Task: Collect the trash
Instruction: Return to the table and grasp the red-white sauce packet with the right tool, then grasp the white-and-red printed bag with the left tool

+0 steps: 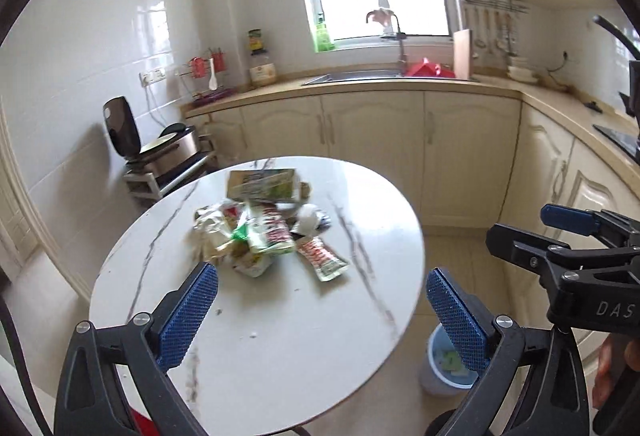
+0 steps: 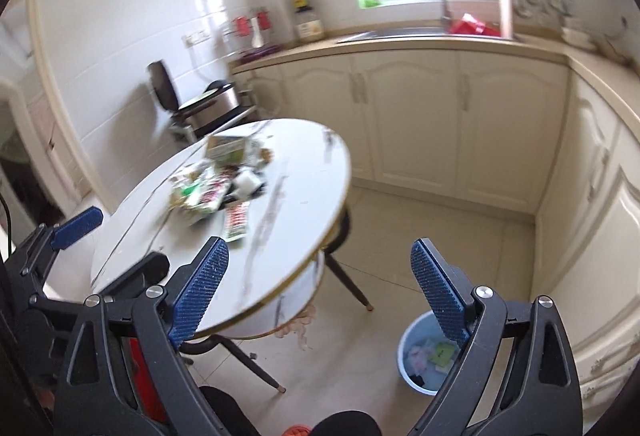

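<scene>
Left gripper [image 1: 322, 310] spread wide above the near part of a round white marble-look table [image 1: 288, 348], blue textured pads [image 1: 188, 320] far apart, nothing between them. Right gripper [image 2: 320, 290] likewise gaping and empty, held off the table's right edge over the tiled floor [image 2: 420, 236]; also visible at the right border of the left wrist view [image 1: 560, 240]. Trash heaped in a loose pile [image 1: 260, 224] around the tabletop's middle, ahead of the left gripper and apart from both sets of fingers: crumpled pale wrappers at the left, a green-and-white packet with red print in the centre, a flat carton [image 1: 264, 184] with green labelling at the far side, a white cup-like piece to the right. One red-patterned sachet [image 1: 322, 256] lying flat on the marble just beside the pile's near right edge. Pale blue bin [image 2: 424, 356] standing on the floor below and to the right of the table, near the right gripper's right finger, with pink, green and white scraps already inside. Beyond the table, cream cabinets [image 1: 372, 140] under a beige counter, with a steel sink [image 1: 352, 76] below the bright window. Right wrist view blurred, the small print on the packets unreadable.
</scene>
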### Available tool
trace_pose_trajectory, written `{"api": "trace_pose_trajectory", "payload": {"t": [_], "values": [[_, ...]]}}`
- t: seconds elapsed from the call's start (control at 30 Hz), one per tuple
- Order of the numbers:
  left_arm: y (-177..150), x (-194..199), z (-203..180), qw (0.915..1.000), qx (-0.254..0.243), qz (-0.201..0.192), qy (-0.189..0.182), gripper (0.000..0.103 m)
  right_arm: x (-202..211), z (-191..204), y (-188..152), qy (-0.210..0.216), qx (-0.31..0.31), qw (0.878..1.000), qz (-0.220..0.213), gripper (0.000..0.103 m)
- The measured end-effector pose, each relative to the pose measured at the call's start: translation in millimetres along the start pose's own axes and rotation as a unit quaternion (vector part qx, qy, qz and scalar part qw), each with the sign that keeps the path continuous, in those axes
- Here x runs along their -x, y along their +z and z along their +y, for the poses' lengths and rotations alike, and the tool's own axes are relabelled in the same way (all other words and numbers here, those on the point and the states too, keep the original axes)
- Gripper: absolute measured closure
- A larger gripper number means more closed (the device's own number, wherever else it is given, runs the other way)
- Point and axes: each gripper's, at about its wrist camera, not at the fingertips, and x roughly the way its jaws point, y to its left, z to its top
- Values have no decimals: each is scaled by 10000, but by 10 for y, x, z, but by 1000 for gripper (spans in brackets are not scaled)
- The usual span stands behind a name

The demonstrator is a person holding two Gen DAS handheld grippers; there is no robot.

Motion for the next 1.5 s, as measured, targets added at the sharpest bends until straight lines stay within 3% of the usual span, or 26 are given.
{"api": "trace_pose_trajectory", "payload": {"t": [0.2, 0.37, 0.47, 0.6, 0.73, 0.83, 0.9, 0.97, 1.0, 1.07, 1.27, 1.5], "values": [[-194, 123, 625, 9963, 540, 155, 653, 1, -443, 606, 27, 176, 542, 9978, 350, 11], [-222, 22, 1011, 9904, 936, 392, 935, 1, -916, 868, 33, 247, 942, 9927, 711, 11], [-204, -67, 1113, 9888, 1054, 510, 925, 1, -1231, 941, 27, 228, 1137, 9884, 981, 12], [-139, -189, 1185, 9873, 1211, 641, 801, 1, -1628, 910, -16, 179, 1221, 9831, 1355, 26], [16, -384, 1425, 9873, 1229, 742, 675, 1, -1796, 851, -26, 142, 1295, 9816, 1396, 31], [108, -536, 1446, 9885, 1194, 745, 558, 1, -1846, 848, 21, 197, 1408, 9799, 1398, 42], [187, -651, 1395, 9896, 1149, 746, 448, 1, -1861, 869, 42, 148, 1626, 9770, 1368, 64], [273, -756, 1285, 9906, 1089, 742, 356, 1, -1855, 856, 65, 279, 1690, 9756, 1375, 80], [311, -815, 1233, 9910, 1052, 764, 306, 1, -1846, 837, 69, 297, 1699, 9755, 1368, 83], [400, -929, 1100, 9918, 949, 818, 238, 1, -1794, 768, 66, 361, 1645, 9768, 1321, 87], [683, -1345, 744, 9930, 669, 969, 85, 1, -1633, 429, 42, 766, 1025, 9845, 1199, 88], [833, -1948, 577, 9865, 511, 1523, 319, 4, -1647, 286, 32, 1046, 789, 9849, 1136, 88]]}}
